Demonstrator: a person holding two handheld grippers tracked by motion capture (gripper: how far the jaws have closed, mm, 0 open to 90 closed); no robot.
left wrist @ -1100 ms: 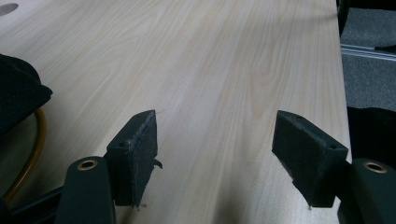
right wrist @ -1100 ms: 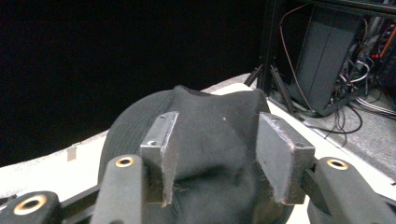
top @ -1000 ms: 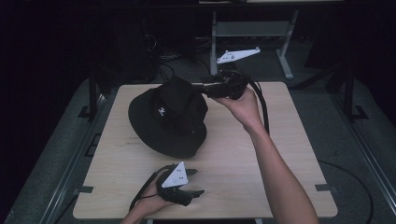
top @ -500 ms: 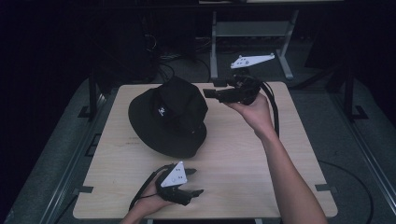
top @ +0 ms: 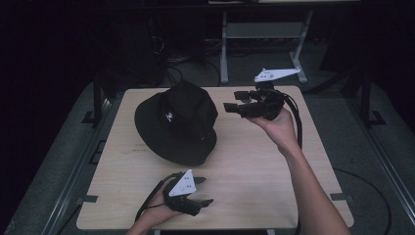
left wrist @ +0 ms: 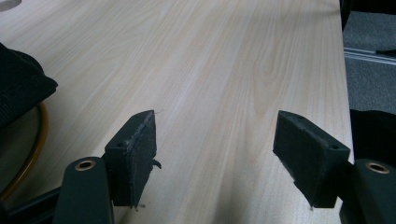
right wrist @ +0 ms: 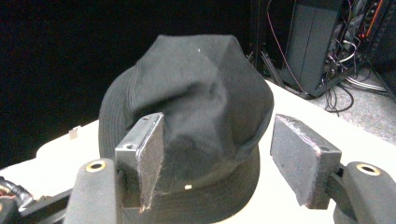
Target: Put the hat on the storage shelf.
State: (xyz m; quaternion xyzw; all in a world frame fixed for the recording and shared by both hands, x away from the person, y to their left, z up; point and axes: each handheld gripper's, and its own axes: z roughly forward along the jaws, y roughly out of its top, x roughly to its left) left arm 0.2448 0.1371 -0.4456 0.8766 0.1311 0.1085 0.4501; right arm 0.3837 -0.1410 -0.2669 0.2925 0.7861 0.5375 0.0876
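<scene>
A black bucket hat (top: 177, 122) with a small white logo lies crown up on the left half of the wooden table (top: 254, 171). My right gripper (top: 230, 104) hovers just right of the hat, held level and pointing at it, open and empty. In the right gripper view the hat (right wrist: 187, 116) stands ahead between the spread pads (right wrist: 145, 154). My left gripper (top: 205, 193) rests low near the table's front edge, open, pointing right. In the left gripper view bare wood (left wrist: 224, 84) lies between its pads (left wrist: 135, 154), and the hat's brim (left wrist: 21, 88) shows at the left.
A metal stand (top: 264, 39) and cables sit on the floor behind the table. Dark equipment racks (right wrist: 322, 42) with wiring show beyond the hat in the right gripper view. Grey floor (left wrist: 369, 70) lies past the table's right edge.
My right gripper has drawn back to the right, away from the hat's crown, and now hangs clear of it. The left gripper has stayed put.
</scene>
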